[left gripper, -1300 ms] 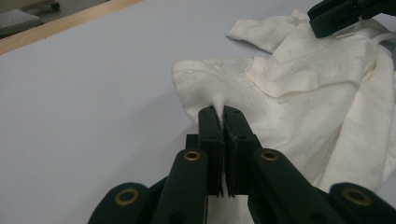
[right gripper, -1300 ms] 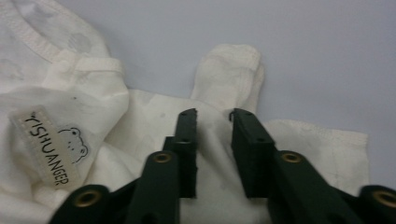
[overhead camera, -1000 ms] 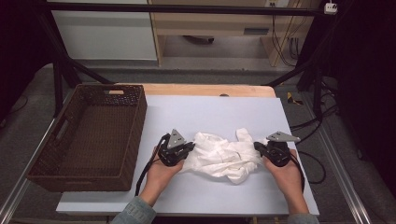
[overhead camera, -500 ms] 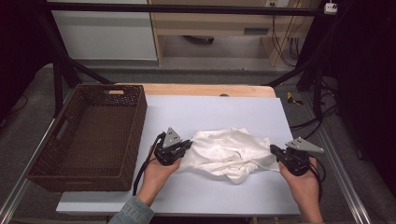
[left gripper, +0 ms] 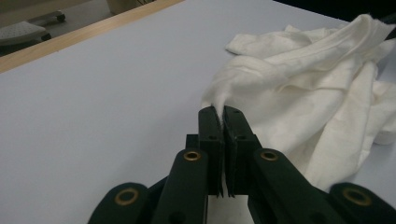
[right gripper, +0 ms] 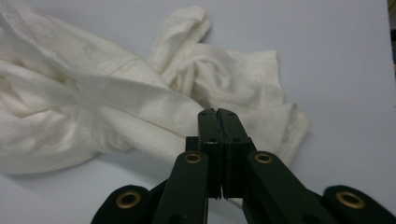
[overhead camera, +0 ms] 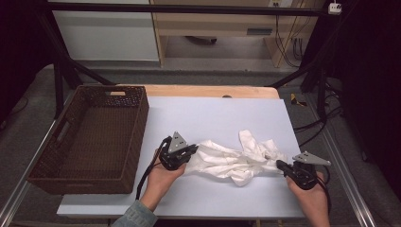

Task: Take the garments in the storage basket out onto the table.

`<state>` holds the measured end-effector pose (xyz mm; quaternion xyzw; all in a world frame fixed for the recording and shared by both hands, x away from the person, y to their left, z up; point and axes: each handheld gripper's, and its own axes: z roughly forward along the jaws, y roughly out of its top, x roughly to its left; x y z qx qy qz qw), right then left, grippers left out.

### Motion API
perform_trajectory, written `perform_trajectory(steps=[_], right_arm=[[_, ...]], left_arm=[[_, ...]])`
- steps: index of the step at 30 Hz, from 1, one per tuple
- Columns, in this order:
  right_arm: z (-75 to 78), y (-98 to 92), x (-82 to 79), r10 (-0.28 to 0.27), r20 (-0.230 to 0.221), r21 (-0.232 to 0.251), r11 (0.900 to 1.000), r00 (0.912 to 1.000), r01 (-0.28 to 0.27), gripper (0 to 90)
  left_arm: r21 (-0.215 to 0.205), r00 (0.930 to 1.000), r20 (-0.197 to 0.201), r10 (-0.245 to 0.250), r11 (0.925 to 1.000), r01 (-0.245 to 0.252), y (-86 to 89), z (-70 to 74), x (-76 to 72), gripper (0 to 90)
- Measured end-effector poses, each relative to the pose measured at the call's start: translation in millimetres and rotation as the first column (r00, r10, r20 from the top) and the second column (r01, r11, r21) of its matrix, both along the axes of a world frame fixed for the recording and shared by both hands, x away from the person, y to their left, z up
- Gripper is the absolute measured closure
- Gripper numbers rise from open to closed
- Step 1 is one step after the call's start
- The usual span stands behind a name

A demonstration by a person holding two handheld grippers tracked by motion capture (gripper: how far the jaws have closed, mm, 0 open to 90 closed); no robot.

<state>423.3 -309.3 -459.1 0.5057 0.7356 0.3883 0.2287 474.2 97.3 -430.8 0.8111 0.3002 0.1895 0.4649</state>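
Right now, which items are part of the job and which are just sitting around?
In the job:
- white garment, stretched between both claws
- left claw, shut on one end of it
- right claw, shut on the other end

Just there:
- wicker basket, at the table's left, nothing in it
- pale table sheet

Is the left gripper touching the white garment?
Touching. The left gripper view shows the left gripper shut, with an edge of the white garment pinched between its jaws.
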Motion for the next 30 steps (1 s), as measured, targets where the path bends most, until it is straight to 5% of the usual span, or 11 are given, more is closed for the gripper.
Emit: perform_trajectory(steps=[9,16,24,30], right_arm=[[2.0,13.2,1.1,0.047,0.045,-0.007,0.999,0.9979,-0.046,61.0],[11.6,31.2,-1.0,0.131,0.138,0.000,0.991,0.9817,-0.132,39.1],[15.7,58.0,0.4,0.202,0.157,-0.004,0.979,0.9668,-0.204,36.9],[11.9,73.2,8.4,0.211,0.138,-0.024,0.977,0.9676,-0.210,43.6]], left_arm=[[-0.003,0.9999,0.002,-0.014,0.9999,0.014,-2.1,1.4,-3.3,87.0],[-0.004,0.9998,0.004,-0.018,0.9998,0.018,-3.1,2.0,-4.2,86.9],[-0.006,0.9998,0.008,-0.016,0.9999,0.016,-2.5,3.5,-4.5,86.9],[-0.013,0.9998,0.012,-0.016,0.9998,0.016,-2.3,5.6,-5.3,87.0]])
